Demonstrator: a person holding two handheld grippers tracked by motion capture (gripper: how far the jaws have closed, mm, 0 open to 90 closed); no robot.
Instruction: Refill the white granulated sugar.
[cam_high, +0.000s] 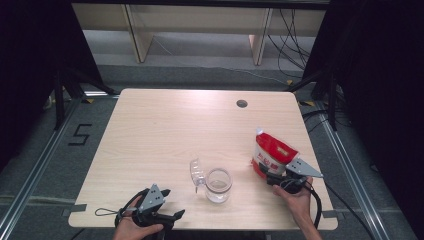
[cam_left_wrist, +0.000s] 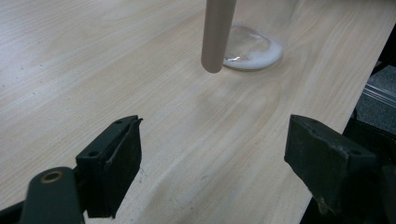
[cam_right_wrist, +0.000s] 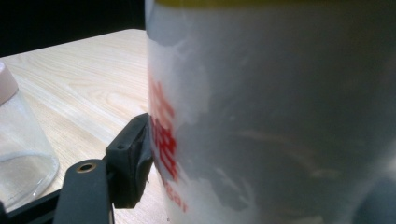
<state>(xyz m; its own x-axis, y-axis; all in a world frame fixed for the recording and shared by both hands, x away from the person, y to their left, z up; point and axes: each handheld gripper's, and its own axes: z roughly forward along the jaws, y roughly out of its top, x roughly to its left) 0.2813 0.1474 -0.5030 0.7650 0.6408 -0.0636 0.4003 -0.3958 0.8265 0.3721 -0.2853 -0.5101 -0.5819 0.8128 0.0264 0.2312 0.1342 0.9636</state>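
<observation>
A red and white pouch (cam_high: 272, 150) stands near the table's right edge. My right gripper (cam_high: 267, 172) is shut on its lower part; in the right gripper view the pouch (cam_right_wrist: 280, 116) sits between the jaws, with the left pad (cam_right_wrist: 135, 158) against it. A clear glass jar (cam_high: 218, 184) stands front centre, its flip lid (cam_high: 197, 171) open to the left. My left gripper (cam_high: 172, 204) rests open at the front left edge. Its jaws (cam_left_wrist: 212, 158) hold nothing and point at the jar's base (cam_left_wrist: 252, 49), and a beige strip (cam_left_wrist: 217, 32) hangs in front of that base.
The wooden table (cam_high: 165, 130) has a cable hole (cam_high: 242, 103) at the back right. The jar (cam_right_wrist: 21, 149) is just left of the right gripper. Beyond the table are a pale shelf frame (cam_high: 140, 35), cables and black curtains.
</observation>
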